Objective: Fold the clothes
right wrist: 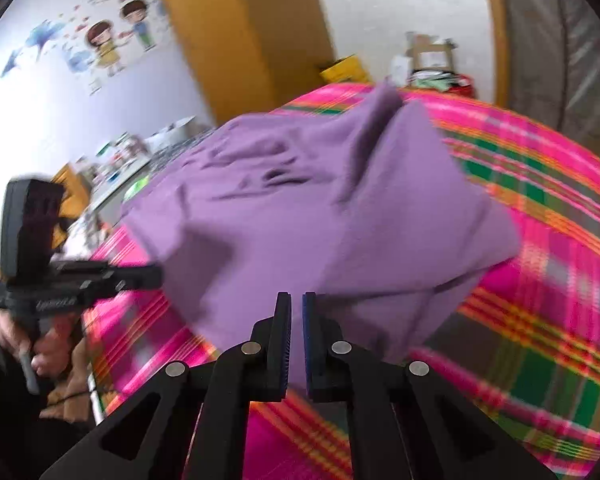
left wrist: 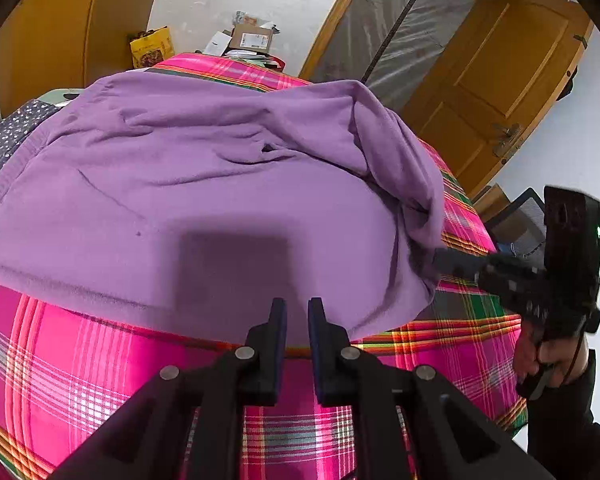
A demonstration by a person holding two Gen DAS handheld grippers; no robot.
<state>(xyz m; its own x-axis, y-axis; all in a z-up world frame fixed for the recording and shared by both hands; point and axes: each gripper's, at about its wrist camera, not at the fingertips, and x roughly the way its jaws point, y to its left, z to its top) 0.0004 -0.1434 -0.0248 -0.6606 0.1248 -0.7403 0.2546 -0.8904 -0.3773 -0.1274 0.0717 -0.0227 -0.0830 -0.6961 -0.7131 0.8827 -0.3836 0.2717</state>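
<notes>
Both tongs hold nothing: left gripper (left wrist: pixel 297 312) slightly spread, right gripper (right wrist: pixel 297 306) nearly pressed together. Pinch the purple garment (left wrist: pixel 204 184)'s near hem ahead, then fold evenly.

Right-wrist view motion-blurred; purple garment (right wrist: pixel 300 216) edges, plaid cloth (right wrist: pixel 540 280) smeared.

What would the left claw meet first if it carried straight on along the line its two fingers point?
Most likely the near edge of the purple garment spread on the plaid cloth. The left claw points down at that hem with nothing between, though depth is hard to judge through the fisheye.
</notes>
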